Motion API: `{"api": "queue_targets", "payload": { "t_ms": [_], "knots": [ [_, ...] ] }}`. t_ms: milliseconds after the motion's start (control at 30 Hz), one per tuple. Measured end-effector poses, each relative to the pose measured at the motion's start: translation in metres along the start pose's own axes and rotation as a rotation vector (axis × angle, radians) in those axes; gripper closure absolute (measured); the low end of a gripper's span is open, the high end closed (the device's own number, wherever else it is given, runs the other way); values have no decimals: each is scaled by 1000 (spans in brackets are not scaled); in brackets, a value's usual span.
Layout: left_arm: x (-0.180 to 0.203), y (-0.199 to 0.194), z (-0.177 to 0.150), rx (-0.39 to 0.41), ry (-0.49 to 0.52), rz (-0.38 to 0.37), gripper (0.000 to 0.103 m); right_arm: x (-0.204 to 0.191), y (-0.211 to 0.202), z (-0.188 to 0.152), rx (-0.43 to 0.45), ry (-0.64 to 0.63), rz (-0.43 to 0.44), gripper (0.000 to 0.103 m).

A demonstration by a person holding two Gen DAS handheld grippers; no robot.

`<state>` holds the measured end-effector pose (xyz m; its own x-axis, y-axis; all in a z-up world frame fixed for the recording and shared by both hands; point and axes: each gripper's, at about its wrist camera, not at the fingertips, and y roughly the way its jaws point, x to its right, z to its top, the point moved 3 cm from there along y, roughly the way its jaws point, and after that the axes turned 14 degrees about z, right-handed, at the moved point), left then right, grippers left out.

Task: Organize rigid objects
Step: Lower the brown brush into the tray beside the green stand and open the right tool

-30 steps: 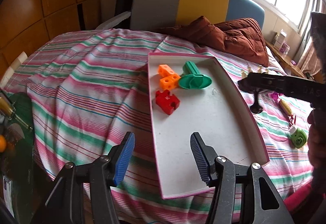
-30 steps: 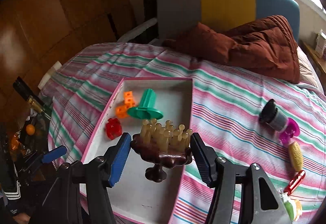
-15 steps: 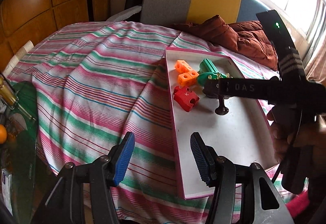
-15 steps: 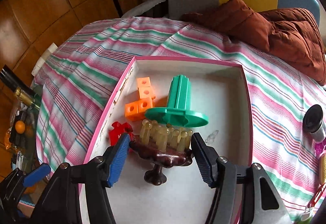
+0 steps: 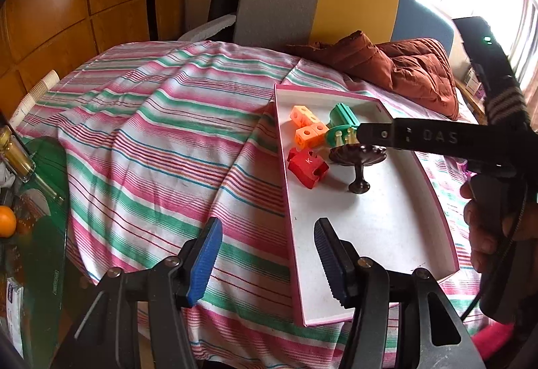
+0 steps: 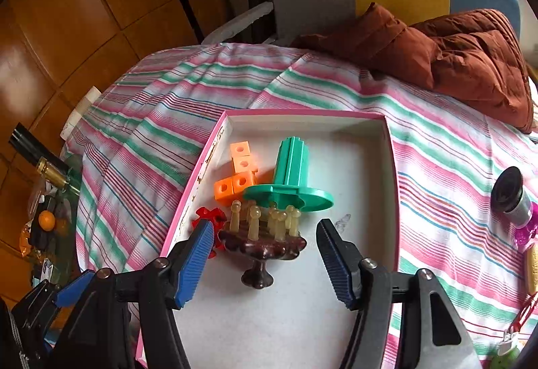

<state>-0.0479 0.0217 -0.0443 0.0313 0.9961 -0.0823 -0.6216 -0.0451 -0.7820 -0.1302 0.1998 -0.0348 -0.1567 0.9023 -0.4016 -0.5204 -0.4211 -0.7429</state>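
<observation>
Glossy dark-wood pedestal stand (image 6: 262, 248) with pale pegs, in pink-rimmed tray (image 6: 391, 167)

Pink-rimmed white tray (image 6: 390, 147); dark brown pedestal stand (image 6: 262, 248) with cream pegs, between blue-padded jaws; beyond: green flanged piece (image 6: 289, 174), orange cubes (image 6: 235, 174), red block (image 5: 307, 167); pink-green-white striped cloth (image 5: 161, 140).

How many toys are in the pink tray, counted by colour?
Orange: 1, the block piece
Green: 1, the green stand
Red: 1, the red puzzle block
Dark brown: 1, the peg stand, standing between the right tool's open pads
Total: 4 in the pink tray
</observation>
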Motion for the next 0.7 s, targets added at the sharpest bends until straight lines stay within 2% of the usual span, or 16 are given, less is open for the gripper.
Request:
{"api": "queue_targets", "payload": {
  "t_ms": [333,700],
  "knots": [
    [8,-13,2,34,34,6,45,-1,-45,-14,84,-30,-18,38],
    [29,-25,4,62,90,0,45,44,-101,-27,172,31,-97,38]
  ]
}}
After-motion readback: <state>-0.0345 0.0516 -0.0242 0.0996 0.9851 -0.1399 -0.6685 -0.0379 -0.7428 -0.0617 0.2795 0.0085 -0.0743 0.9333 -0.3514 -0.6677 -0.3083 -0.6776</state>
